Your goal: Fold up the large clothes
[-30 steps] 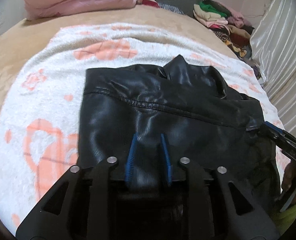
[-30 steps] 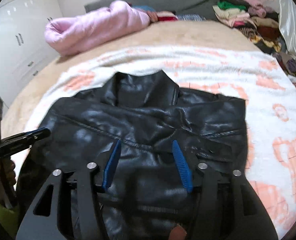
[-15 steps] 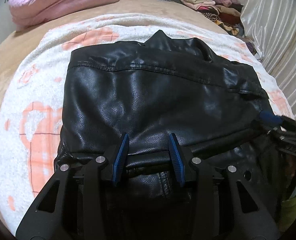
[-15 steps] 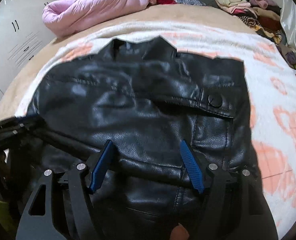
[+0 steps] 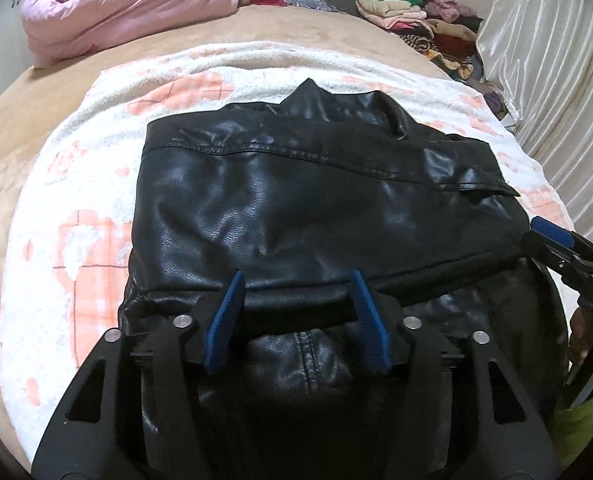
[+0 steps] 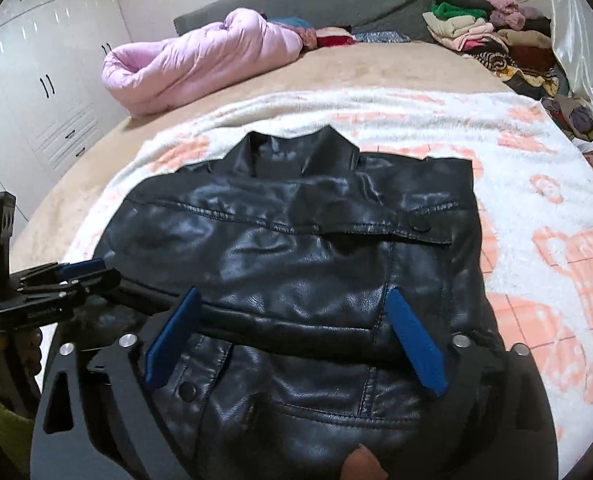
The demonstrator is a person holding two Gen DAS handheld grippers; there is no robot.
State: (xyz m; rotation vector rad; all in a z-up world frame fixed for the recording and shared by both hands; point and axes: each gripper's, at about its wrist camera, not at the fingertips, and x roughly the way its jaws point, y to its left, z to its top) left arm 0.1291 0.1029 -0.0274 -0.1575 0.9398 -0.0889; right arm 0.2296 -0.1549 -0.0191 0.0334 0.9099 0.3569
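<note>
Black leather jacket (image 5: 316,208) lay on patterned blanket (image 5: 68,216) on bed, folded hem edge just ahead of both jaws. Left gripper (image 5: 296,316) jaws had just been opening, nothing pinched. Right gripper (image 6: 296,336) jaws spread wide, empty. Risk: stiff leather could spring back, undoing fold once released.

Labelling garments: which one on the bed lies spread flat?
The black leather jacket on the white-and-orange blanket. The pink coat lies bunched; the clothes pile is heaped.
</note>
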